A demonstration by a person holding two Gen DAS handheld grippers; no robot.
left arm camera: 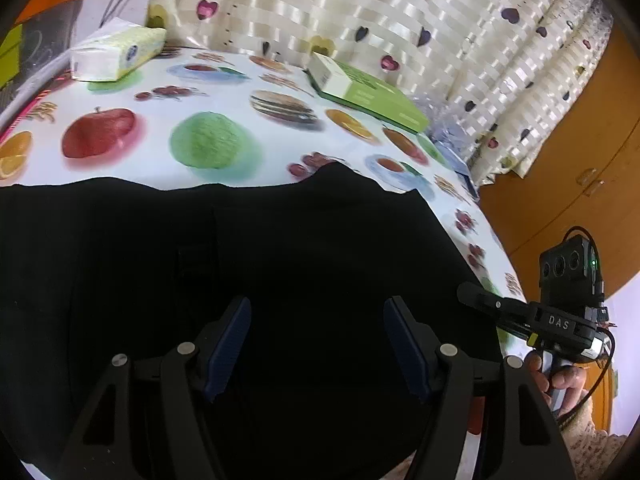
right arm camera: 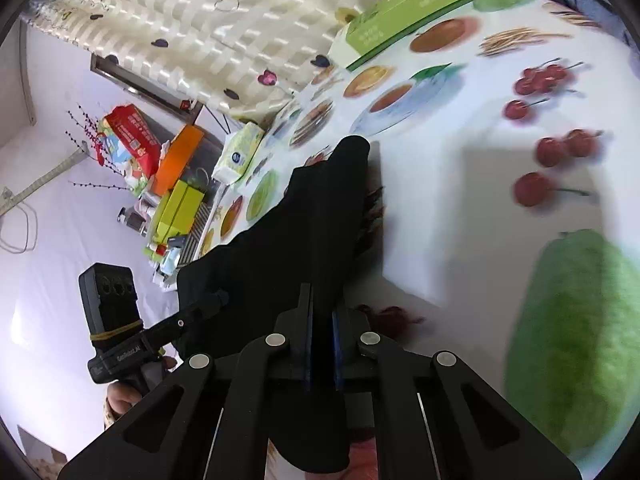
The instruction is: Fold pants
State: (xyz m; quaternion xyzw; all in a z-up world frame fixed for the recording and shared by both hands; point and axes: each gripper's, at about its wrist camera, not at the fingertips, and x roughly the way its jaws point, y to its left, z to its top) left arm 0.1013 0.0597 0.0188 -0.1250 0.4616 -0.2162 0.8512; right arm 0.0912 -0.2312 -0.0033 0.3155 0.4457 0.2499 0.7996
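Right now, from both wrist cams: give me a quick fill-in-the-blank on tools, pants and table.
1. The right tool is shut on the ____ pants.
2. The left tool hovers over the pants with its jaws ____.
3. The flat box near the curtain is ____.
4. The tablecloth is printed with ____.

Missing: black; open; green; fruit

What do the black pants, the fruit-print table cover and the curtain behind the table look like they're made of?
Black pants: soft matte woven or knit fabric, probably; they drape and absorb light, with no sheen.
Fruit-print table cover: likely smooth vinyl or oilcloth; flat printed surface with a slight gloss.
Curtain: satin-like synthetic cloth, judging by shiny bands and hanging folds.
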